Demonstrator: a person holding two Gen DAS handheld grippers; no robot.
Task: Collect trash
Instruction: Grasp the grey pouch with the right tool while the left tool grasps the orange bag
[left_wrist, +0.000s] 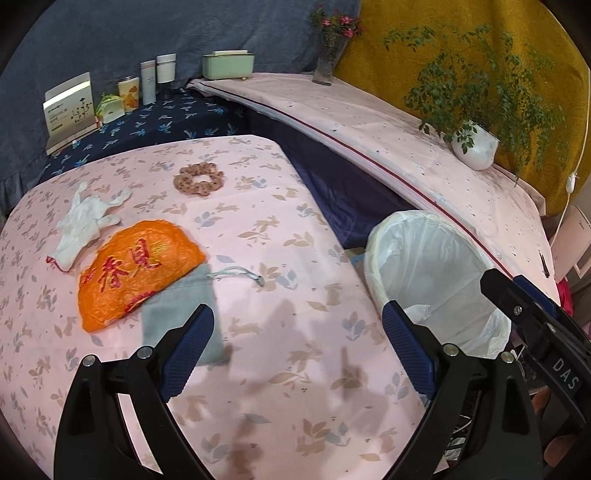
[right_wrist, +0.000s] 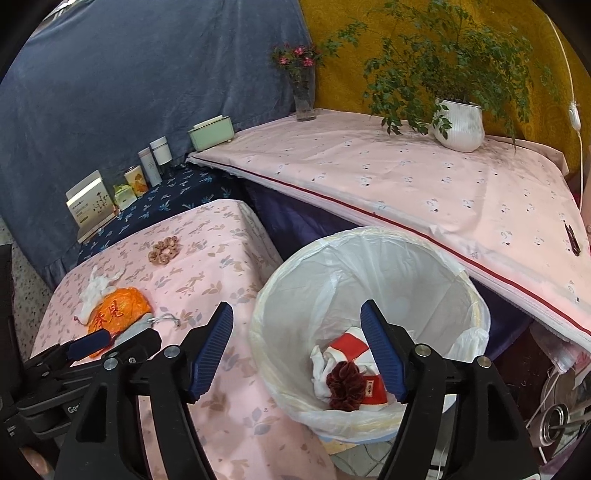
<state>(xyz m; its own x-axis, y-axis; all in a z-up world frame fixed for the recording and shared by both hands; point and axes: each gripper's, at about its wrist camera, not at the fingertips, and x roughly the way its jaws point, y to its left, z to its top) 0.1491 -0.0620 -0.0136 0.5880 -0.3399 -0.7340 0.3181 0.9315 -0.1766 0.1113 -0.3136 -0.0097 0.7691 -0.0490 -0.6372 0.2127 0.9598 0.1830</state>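
On the pink rabbit-print cloth lie an orange plastic bag (left_wrist: 138, 269), a white glove (left_wrist: 86, 221), a grey drawstring pouch (left_wrist: 183, 314) and a pink scrunchie (left_wrist: 199, 179). My left gripper (left_wrist: 297, 326) stands open above the cloth, just right of the pouch, with nothing between its fingers. The white-lined bin (right_wrist: 369, 254) stands beside the table. At its bottom lie a dark red scrunchie (right_wrist: 345, 384) and a red and white wrapper (right_wrist: 349, 347). My right gripper (right_wrist: 297, 325) hangs open over the bin's near rim, holding nothing.
A second pink-covered table (right_wrist: 424, 184) runs behind the bin, with a potted plant (right_wrist: 458, 125) and a flower vase (right_wrist: 304, 96). Boxes and bottles (left_wrist: 147, 81) line the dark blue shelf at the back. Cables and metal objects (right_wrist: 557, 413) lie on the floor at right.
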